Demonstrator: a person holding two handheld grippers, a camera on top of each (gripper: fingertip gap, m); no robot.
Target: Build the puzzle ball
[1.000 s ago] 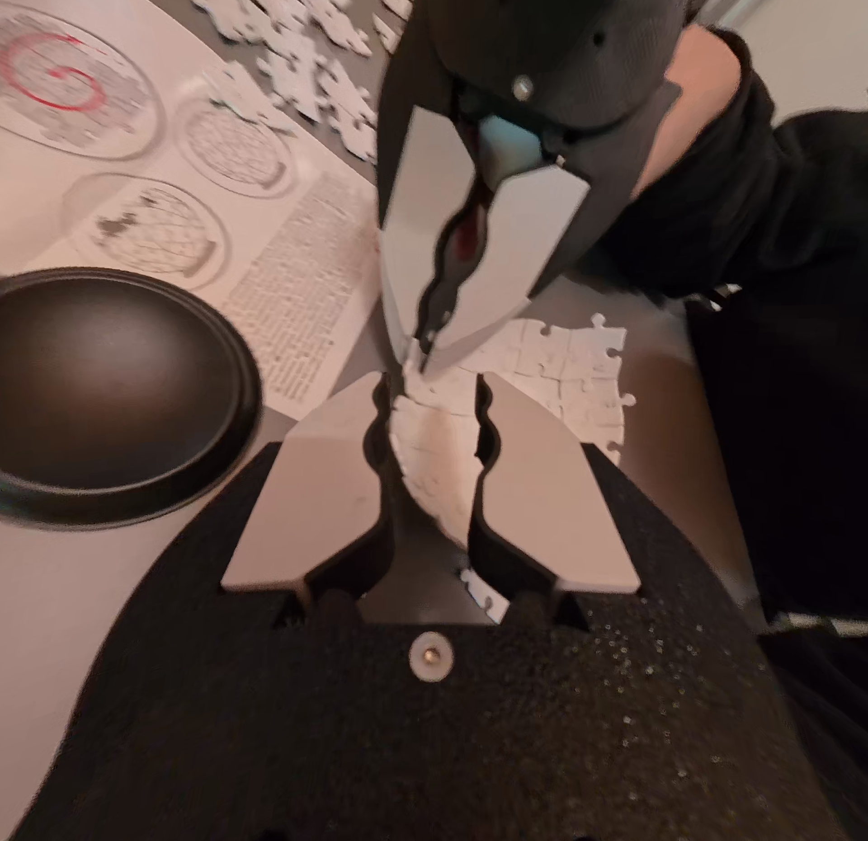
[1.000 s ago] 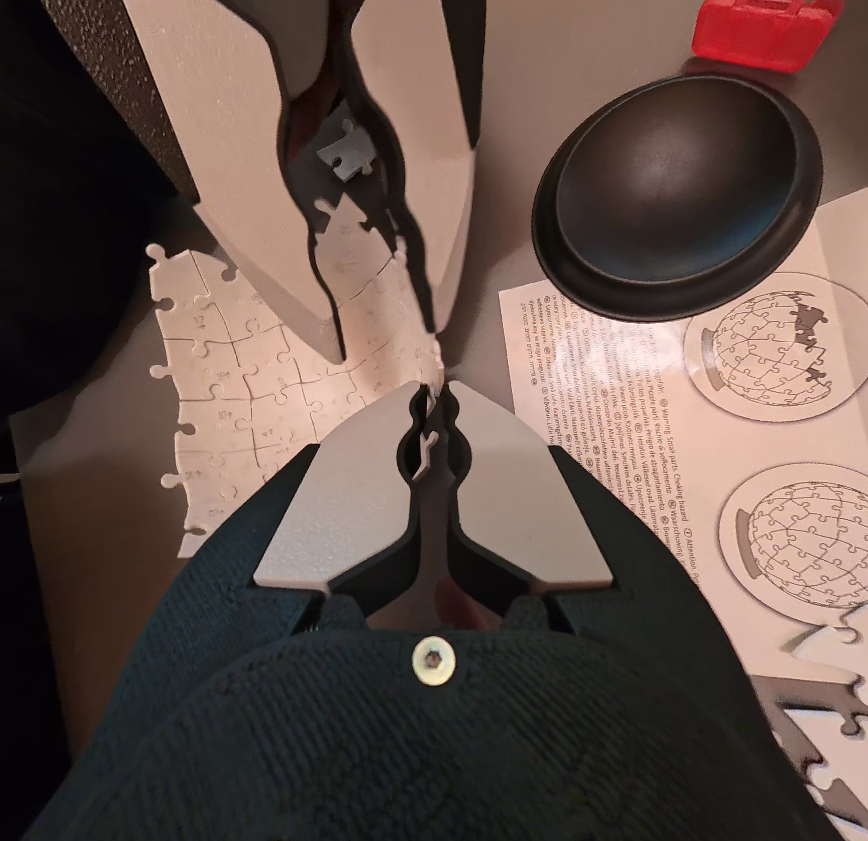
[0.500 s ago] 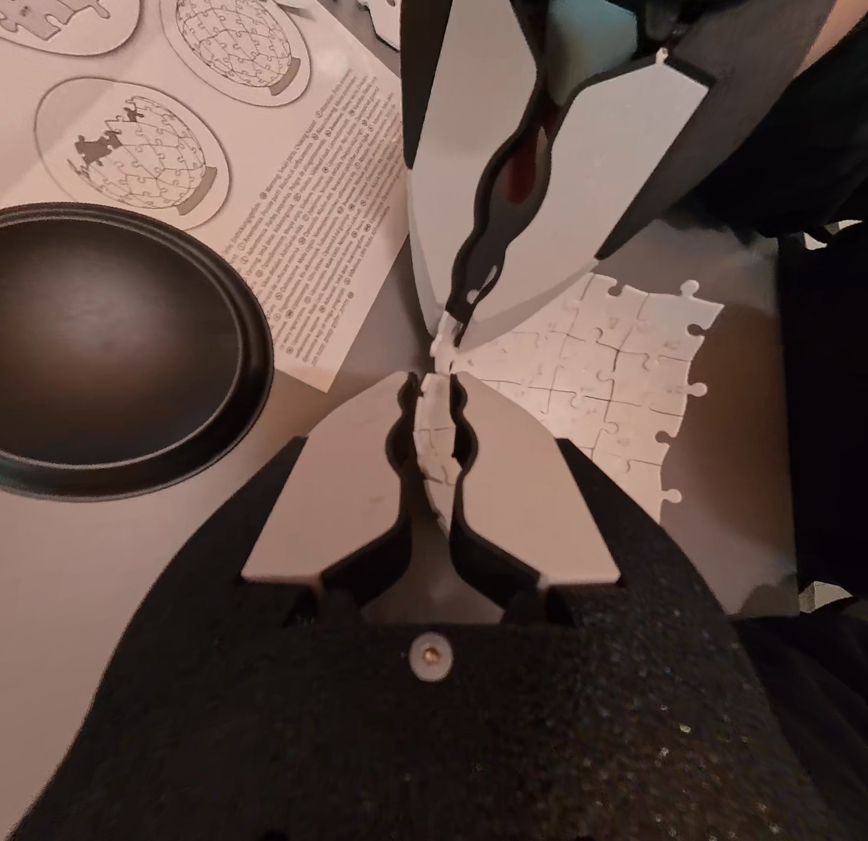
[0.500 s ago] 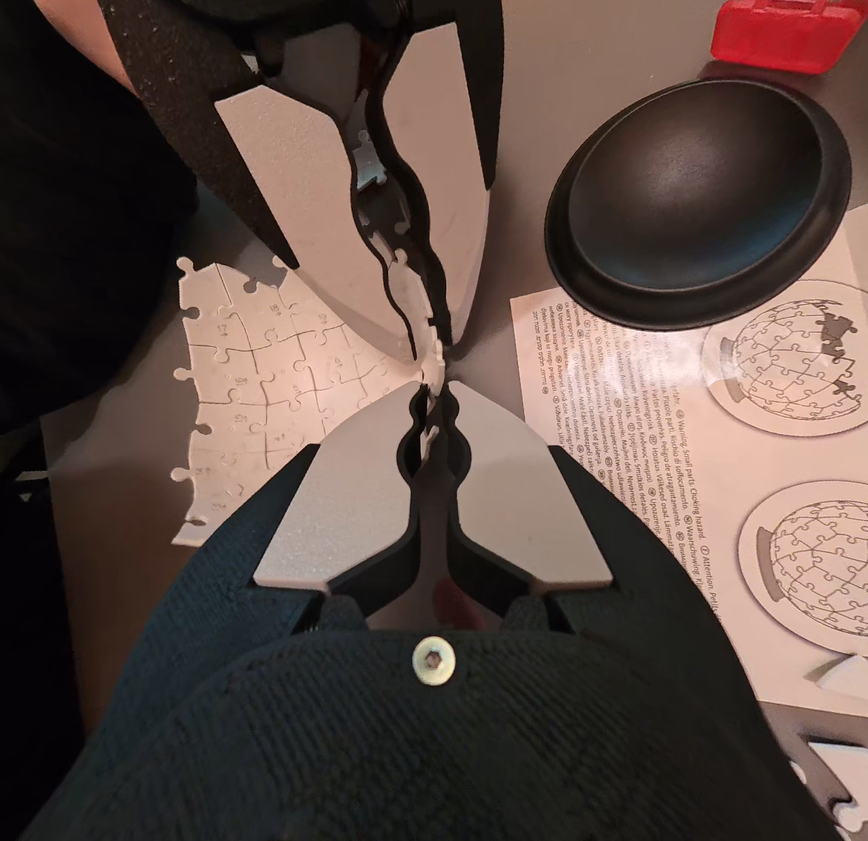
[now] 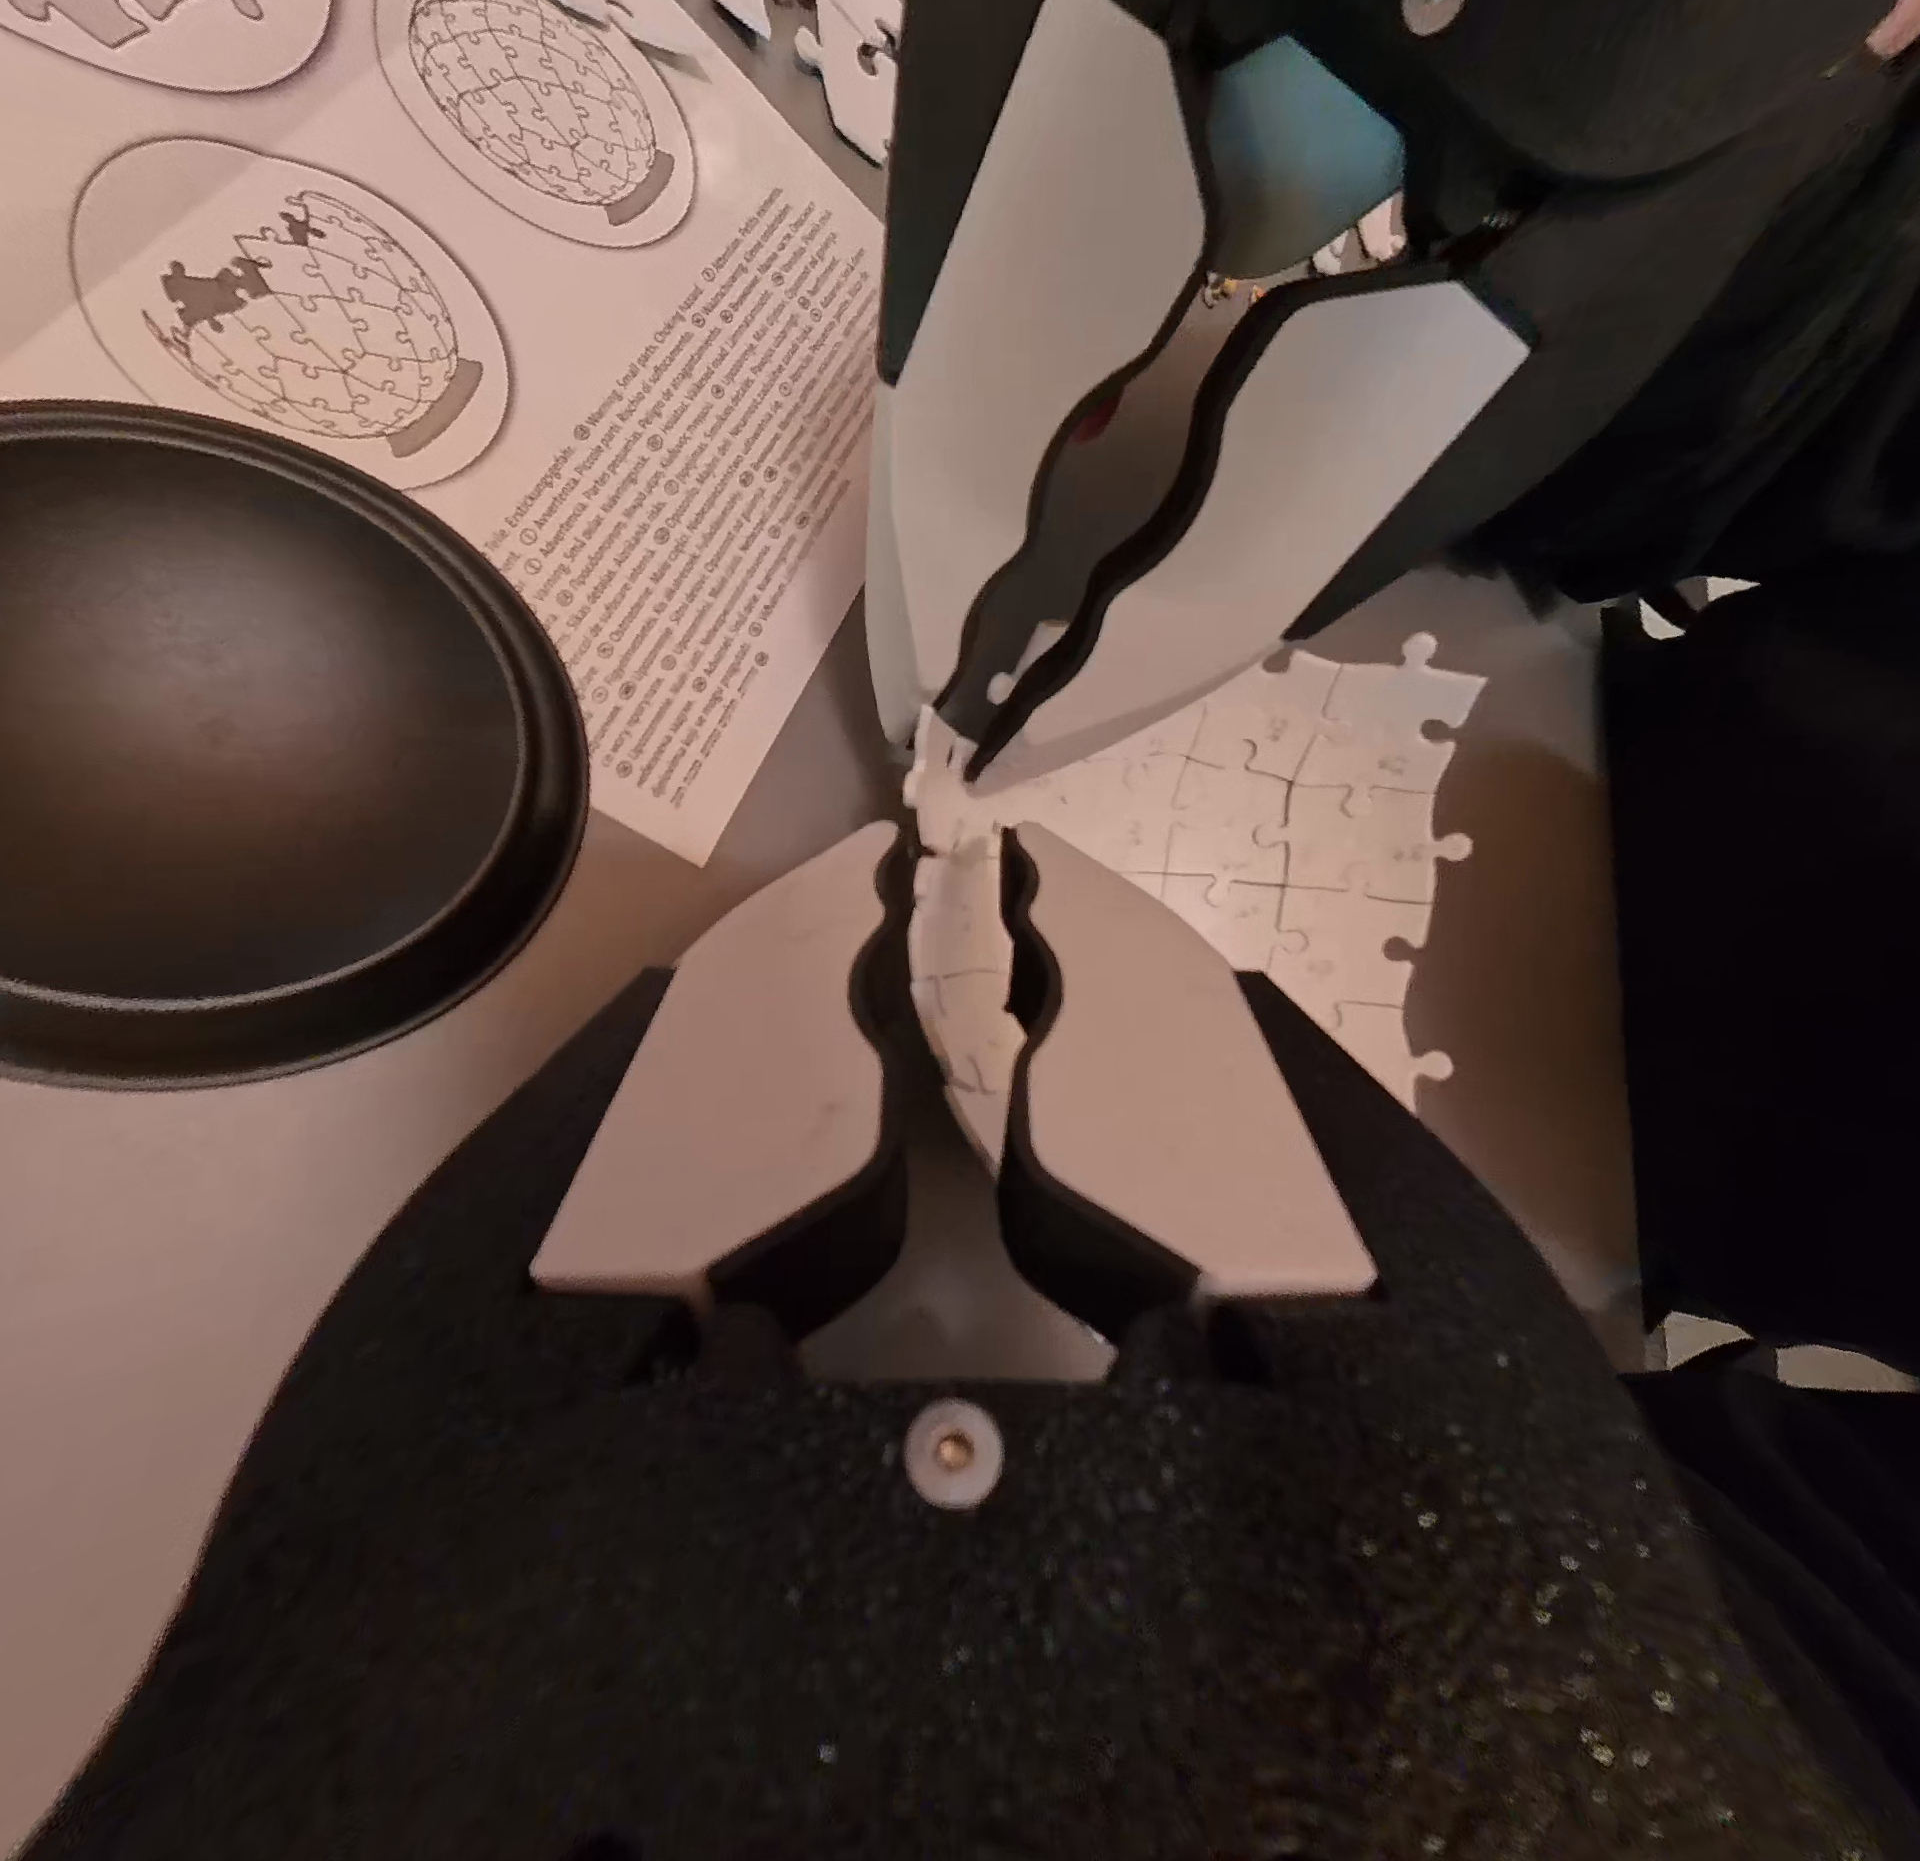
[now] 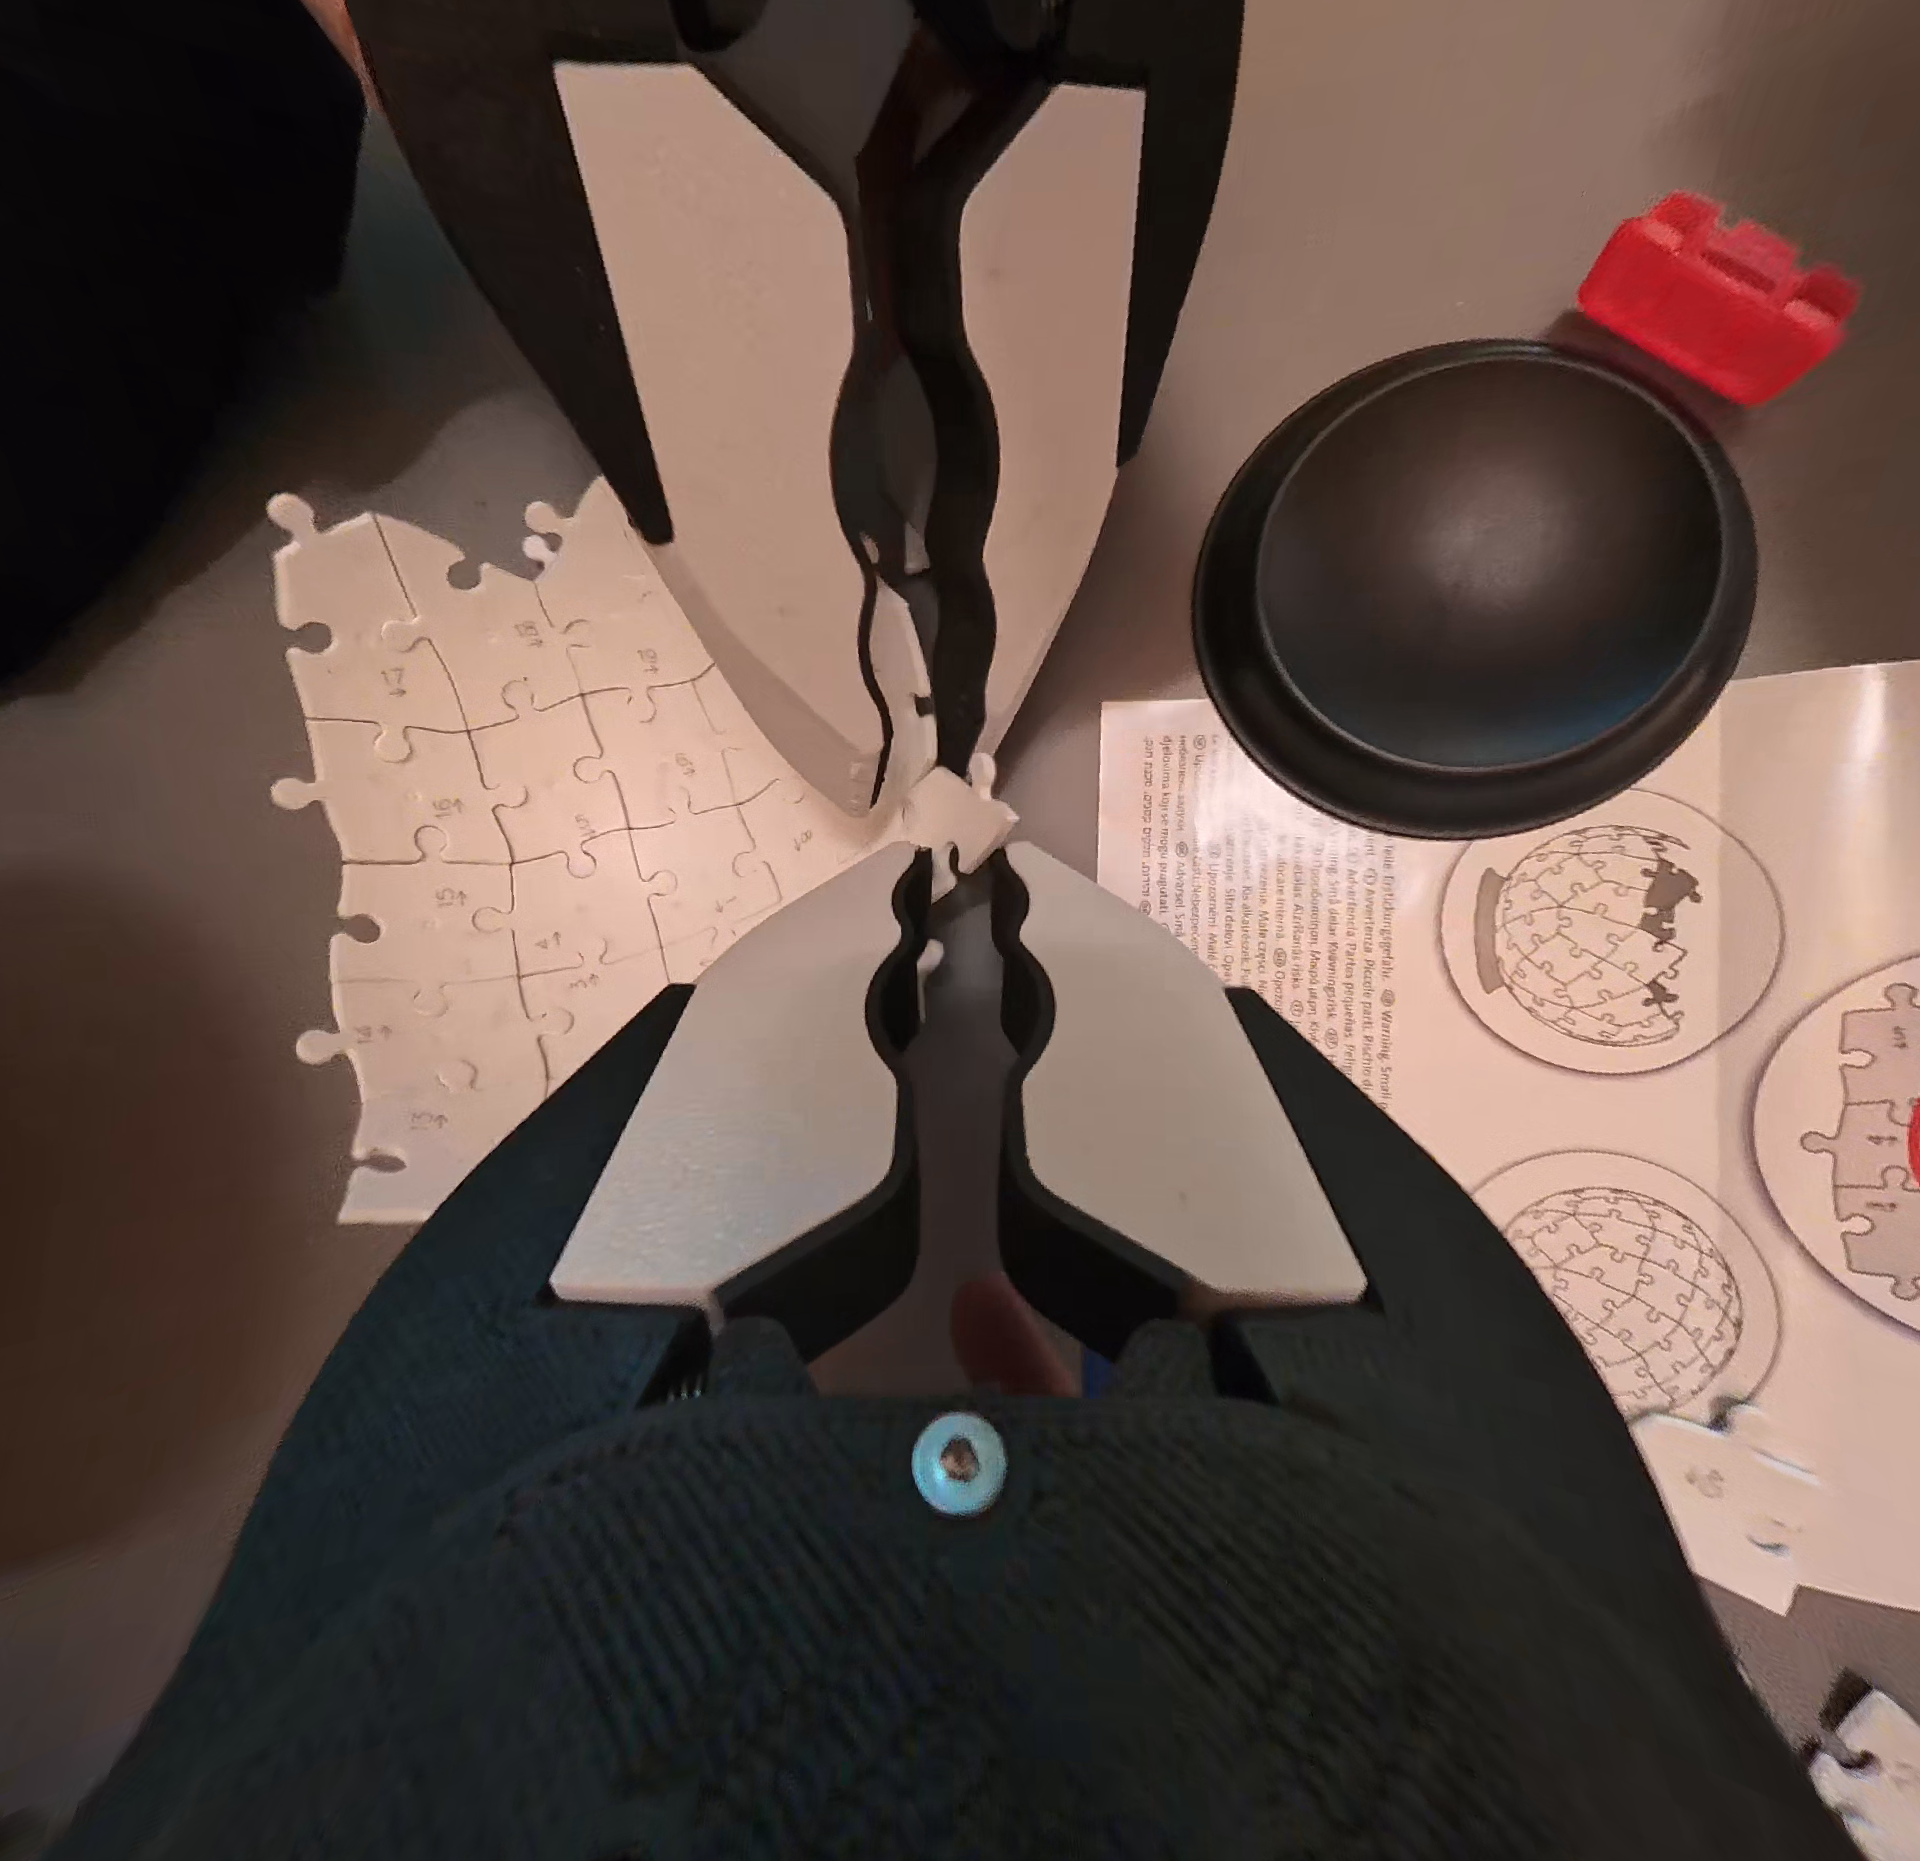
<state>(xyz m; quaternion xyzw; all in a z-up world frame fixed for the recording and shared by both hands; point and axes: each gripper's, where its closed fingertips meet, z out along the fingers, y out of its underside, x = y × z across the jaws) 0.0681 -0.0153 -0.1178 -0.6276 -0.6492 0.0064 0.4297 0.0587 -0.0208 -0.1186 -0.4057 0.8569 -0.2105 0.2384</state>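
Note:
A curved white section of joined puzzle pieces (image 5: 1278, 824) lies on the grey table; it also shows in the right wrist view (image 6: 540, 803). My left gripper (image 5: 956, 845) is shut on the section's near edge, which runs up between its fingers. It enters the right wrist view from the top (image 6: 909, 772). My right gripper (image 6: 961, 861) is shut on a single white puzzle piece (image 6: 951, 812). The piece touches the section's corner right at the left gripper's tips. In the left wrist view the right gripper (image 5: 956, 746) comes down from above, tip to tip with the left one.
A black domed stand (image 5: 260, 731) (image 6: 1475, 606) sits beside the grippers. A printed instruction sheet (image 5: 675, 440) (image 6: 1299, 928) lies next to it. A red block (image 6: 1714, 294) lies beyond the stand. Loose white pieces (image 5: 831, 45) (image 6: 1714, 1499) lie at the table's edges. A dark sleeve (image 5: 1766, 876) borders the section. The grippers are tip to tip, or close to it. About 12 cm separates my left fingertips from the red block (image 6: 1714, 294).
The left gripper's fingers have closed tighter on the section's edge. Both grippers have turned over the table, and the right one has brought its piece against the section's corner.

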